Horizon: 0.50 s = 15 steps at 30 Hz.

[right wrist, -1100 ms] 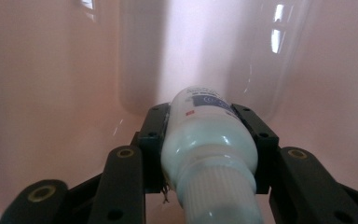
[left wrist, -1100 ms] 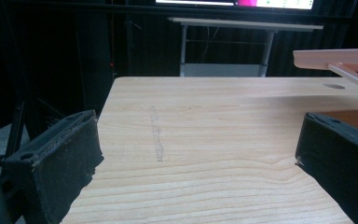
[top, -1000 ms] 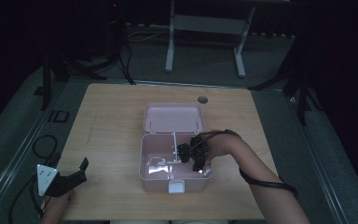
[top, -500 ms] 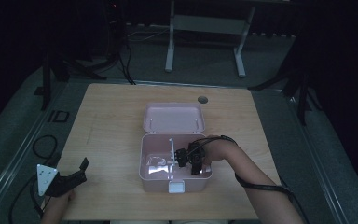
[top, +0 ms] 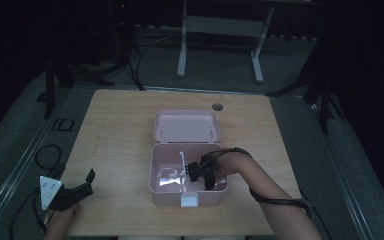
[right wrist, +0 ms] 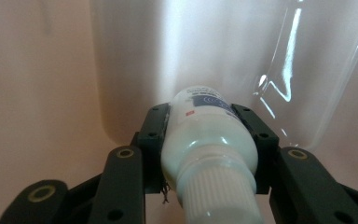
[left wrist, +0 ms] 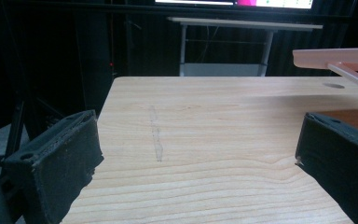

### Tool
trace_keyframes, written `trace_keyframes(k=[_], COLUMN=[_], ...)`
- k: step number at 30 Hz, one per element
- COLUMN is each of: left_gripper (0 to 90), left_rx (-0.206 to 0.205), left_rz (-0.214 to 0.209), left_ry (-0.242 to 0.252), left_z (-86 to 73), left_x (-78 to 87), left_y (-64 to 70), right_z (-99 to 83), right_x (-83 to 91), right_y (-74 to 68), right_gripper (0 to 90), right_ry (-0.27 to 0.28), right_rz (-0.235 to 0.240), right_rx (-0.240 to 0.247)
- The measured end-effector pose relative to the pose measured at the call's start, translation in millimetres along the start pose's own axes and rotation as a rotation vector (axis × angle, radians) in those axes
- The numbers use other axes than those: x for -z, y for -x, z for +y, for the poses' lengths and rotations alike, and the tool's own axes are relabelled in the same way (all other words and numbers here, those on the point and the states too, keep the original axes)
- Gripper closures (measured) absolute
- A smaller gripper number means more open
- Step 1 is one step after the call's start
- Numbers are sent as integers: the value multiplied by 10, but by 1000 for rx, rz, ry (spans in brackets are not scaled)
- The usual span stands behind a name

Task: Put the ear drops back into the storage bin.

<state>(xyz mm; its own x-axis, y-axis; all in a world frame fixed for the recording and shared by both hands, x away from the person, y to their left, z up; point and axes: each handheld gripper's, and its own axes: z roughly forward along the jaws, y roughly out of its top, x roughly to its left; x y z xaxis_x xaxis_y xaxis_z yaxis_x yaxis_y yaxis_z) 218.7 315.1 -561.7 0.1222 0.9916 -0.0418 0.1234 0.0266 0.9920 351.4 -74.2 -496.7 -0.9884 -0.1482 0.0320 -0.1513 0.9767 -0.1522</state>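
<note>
An open pink box (top: 164,192) stands mid-table with its lid (top: 185,126) laid back. My right gripper (top: 199,173) reaches down inside the box. In the right gripper view it (right wrist: 207,126) is shut on a small white bottle (right wrist: 205,142) with a ribbed white cap, held against the pink inner wall (right wrist: 37,70). A clear plastic divider (right wrist: 303,79) stands to the bottle's right; in the high view the divider (top: 182,162) is a thin white upright. My left gripper (top: 77,189) rests at the table's front left, jaws wide apart over bare wood (left wrist: 200,140), holding nothing.
A round cable hole (top: 217,106) sits in the table behind the lid. The pink lid edge (left wrist: 335,58) shows at the right of the left gripper view. Cables (top: 42,155) lie on the floor to the left, and a metal stand (top: 220,30) is beyond the table.
My right gripper has moved lower and toward the front inside the box with the bottle. The left gripper has stayed put.
</note>
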Motion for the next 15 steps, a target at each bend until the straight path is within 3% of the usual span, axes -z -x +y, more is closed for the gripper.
trace_keyframes(k=[7,15], left_gripper=[4,4], left_rx=[0,1], left_rz=[-2,-2], left_ry=[-1,-3], left_z=[0,1], left_x=[0,2], left_y=[-1,-7], right_z=[23,10], right_x=[-21,7], right_y=[6,11], right_gripper=[591,567], right_ry=[-33,-13], right_rz=[17,40], right_rx=[7,-9])
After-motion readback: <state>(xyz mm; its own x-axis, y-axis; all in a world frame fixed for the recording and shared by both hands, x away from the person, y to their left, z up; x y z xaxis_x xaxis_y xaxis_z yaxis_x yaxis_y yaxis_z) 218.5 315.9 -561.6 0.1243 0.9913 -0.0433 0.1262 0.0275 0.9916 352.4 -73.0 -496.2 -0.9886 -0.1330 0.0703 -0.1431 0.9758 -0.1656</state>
